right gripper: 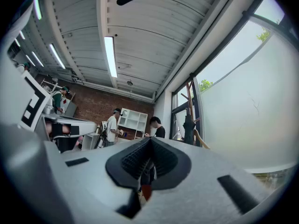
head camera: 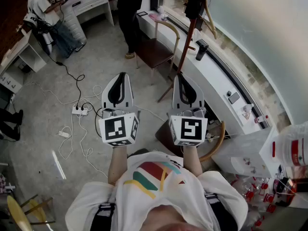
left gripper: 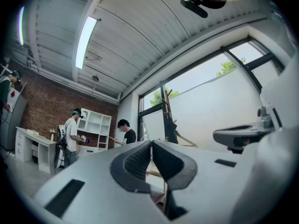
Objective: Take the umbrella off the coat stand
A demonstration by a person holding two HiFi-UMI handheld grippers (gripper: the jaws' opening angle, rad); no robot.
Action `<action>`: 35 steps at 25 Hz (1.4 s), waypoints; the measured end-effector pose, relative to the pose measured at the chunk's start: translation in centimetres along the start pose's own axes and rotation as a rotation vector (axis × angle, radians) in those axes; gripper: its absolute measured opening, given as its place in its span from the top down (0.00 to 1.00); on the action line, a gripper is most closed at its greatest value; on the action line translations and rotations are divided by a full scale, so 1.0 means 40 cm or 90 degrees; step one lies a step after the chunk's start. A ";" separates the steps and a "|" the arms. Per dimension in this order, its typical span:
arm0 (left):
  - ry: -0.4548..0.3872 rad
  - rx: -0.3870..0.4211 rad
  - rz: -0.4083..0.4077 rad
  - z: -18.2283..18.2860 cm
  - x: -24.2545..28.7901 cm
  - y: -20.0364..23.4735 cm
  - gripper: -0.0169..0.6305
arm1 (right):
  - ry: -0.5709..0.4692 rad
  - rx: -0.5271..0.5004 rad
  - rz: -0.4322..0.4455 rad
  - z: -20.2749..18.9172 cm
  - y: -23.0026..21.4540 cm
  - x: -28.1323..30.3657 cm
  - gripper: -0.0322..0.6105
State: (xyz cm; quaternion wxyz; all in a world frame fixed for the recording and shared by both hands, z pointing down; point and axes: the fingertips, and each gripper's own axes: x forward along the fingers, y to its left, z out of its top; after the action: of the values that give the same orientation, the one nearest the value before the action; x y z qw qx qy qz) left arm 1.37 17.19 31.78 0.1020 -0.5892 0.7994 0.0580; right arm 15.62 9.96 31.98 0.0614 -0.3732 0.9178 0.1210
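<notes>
Left gripper [head camera: 121, 76] and right gripper [head camera: 180, 78]: jaws pressed fully together, nothing between them, side by side. Dark folded umbrella [head camera: 195, 3] hangs on the wooden coat stand [head camera: 186, 44] by the window, well apart from both.

the umbrella [head camera: 195, 4] and coat stand [head camera: 186, 42] run off the top edge. the standing person [head camera: 129, 13] is cut off there too.

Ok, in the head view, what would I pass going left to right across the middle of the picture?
power strip → left gripper → right gripper → small dark device → clear plastic bottle
</notes>
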 end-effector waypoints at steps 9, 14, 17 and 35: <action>0.022 0.000 0.003 -0.028 0.013 0.018 0.95 | 0.018 0.036 0.006 -0.030 0.007 0.029 0.95; 0.030 -0.005 -0.005 -0.044 0.022 0.008 0.95 | 0.021 0.042 0.010 -0.041 0.006 0.028 0.95; 0.035 -0.011 -0.011 -0.057 0.039 -0.001 0.95 | 0.004 0.057 0.028 -0.037 0.004 0.032 0.95; 0.034 -0.020 -0.002 -0.107 0.112 -0.007 0.95 | 0.000 0.048 0.069 -0.078 -0.023 0.078 0.95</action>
State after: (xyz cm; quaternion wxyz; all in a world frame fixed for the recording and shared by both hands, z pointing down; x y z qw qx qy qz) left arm -0.06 12.03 34.93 0.0715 -0.5936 0.7998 0.0545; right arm 13.97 6.39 34.20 0.0690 -0.3202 0.9406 0.0898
